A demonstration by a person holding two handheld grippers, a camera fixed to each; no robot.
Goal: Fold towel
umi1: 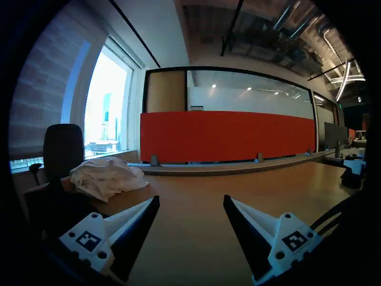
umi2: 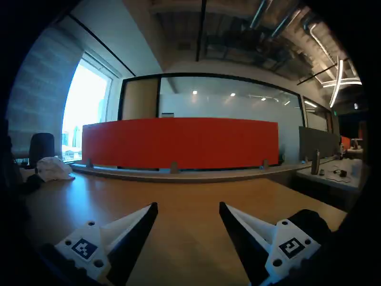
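The towel (umi1: 107, 177) lies in a crumpled white heap on the wooden tabletop (umi1: 200, 229), toward its left end, just in front of a black chair (umi1: 63, 150) and below a bright window (umi1: 107, 114). In the left gripper view it is fairly near and its folds can be made out. In the right gripper view the towel (umi2: 53, 168) is a small pale lump far off to the left, beside the chair (umi2: 41, 145).

The left tongs (umi1: 190, 198) stand wide, with bare tabletop showing between the two fingers. They hold nothing and are well apart from the towel, which lies ahead and to the left of them. The right tongs (umi2: 188, 204) are also spread wide over the tabletop (umi2: 190, 238) and hold nothing.

A long red divider (umi1: 226, 136) runs along the far edge of the tabletop in the left gripper view, and the right gripper view takes in the divider (umi2: 180, 143) more squarely. To the right in the right gripper view a neighbouring desk (umi2: 350, 183) carries a slim dark upright thing (umi2: 315, 162), perhaps a bottle, though it is too small to be sure. The left gripper view has a dark monitor (umi1: 335, 133) at its right edge.
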